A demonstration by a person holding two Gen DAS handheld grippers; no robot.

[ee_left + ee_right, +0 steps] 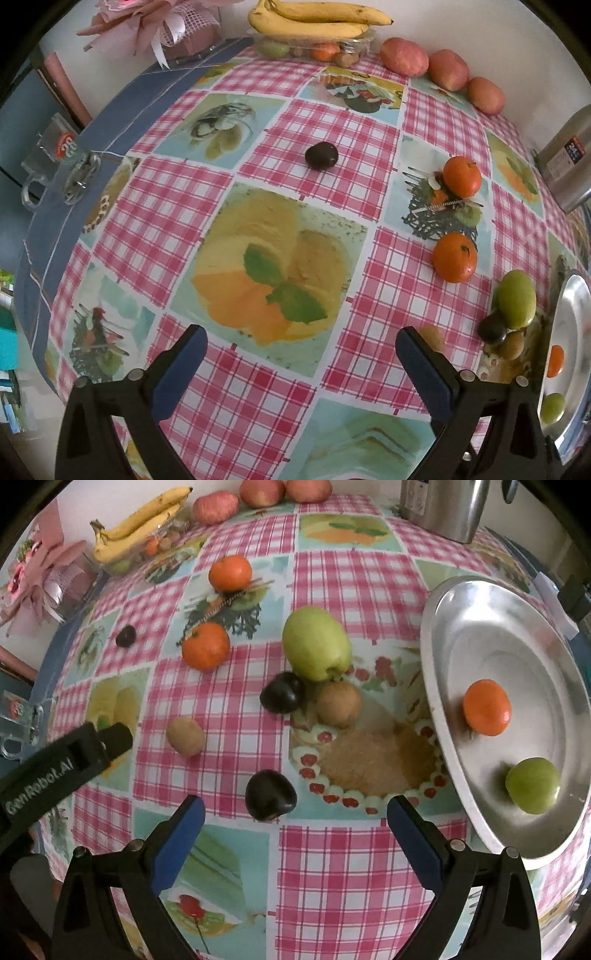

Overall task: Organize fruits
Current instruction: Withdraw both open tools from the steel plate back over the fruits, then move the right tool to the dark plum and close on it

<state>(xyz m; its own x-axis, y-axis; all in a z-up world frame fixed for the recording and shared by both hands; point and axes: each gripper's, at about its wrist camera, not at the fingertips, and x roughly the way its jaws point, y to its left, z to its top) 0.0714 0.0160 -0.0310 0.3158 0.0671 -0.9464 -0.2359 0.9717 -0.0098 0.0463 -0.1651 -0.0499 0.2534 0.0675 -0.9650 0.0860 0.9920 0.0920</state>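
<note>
dark plum (270,795) lies on the checked tablecloth (351,867), just ahead of the right gripper (295,814) and slightly toward its left finger; roundish, no clear long axis, not touched by either pad. right gripper jaws spread wide, nothing between them.

beyond it, a cluster: second dark plum (282,698) touching a kiwi (339,704) and a large green apple (317,643). apple is egg-shaped, long axis tilted, its dimpled end pointing down toward the kiwi. a separate kiwi (185,736) lies alone to the left, long axis roughly left-right in the right wrist view.

two tangerines on the cloth further back: near one (205,646), far one (230,573), apart from each other. a third dark plum (126,636) sits alone toward the left edge.

metal plate (480,627) at right holds a tangerine (487,708) and a small green fruit (533,785), apart from each other.

left gripper (301,345) hovers over a bare patch of cloth, jaws wide apart, holding nothing; the lone plum (321,156) is well ahead of it. its body shows at the left of the right wrist view (66,760).

back edge of table: bananas (314,20) on a clear tray, long axis running left-right along the wall; three red apples (404,55) in a row beside them. steel canister (447,506) at far right corner.
</note>
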